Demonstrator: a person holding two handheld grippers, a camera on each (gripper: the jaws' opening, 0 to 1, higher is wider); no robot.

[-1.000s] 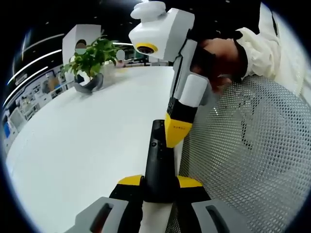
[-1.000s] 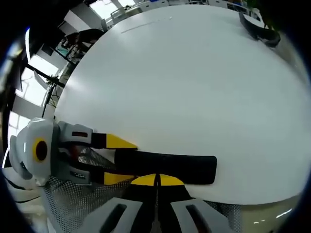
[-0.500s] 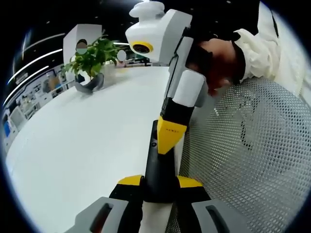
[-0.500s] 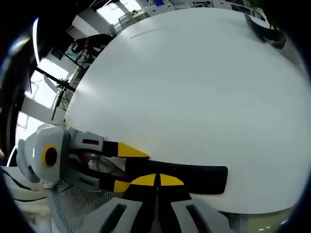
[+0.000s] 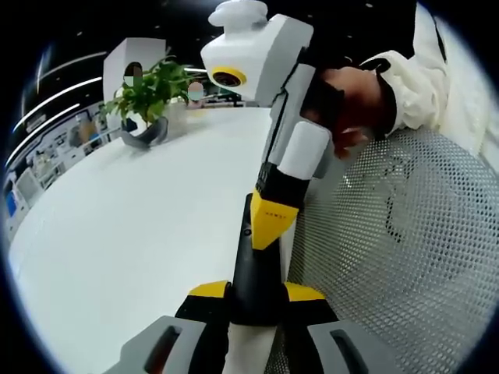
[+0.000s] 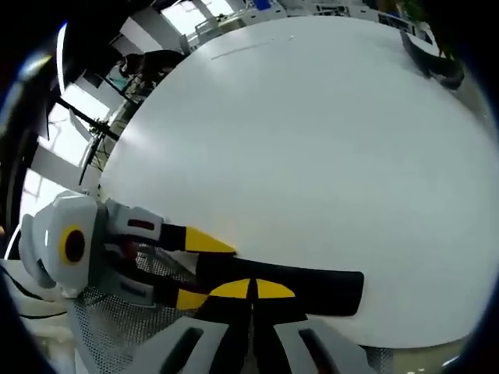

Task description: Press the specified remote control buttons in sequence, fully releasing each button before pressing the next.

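Remote (image 5: 251, 269) was pinched lower centre by left gripper (image 5: 257, 294), steadied over white table (image 5: 132, 234) | right gripper (image 5: 269, 222), jaws pressed together, was laid on its buttons, likely as a pressing tip.

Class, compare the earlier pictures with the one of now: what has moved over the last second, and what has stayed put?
The right gripper, jaws shut, has slid its yellow tip along the black remote control toward the left gripper and now lies over the remote's upper face. The left gripper stays clamped on the remote's near end. The remote stays at the edge of the white table, and the potted plant has not moved.
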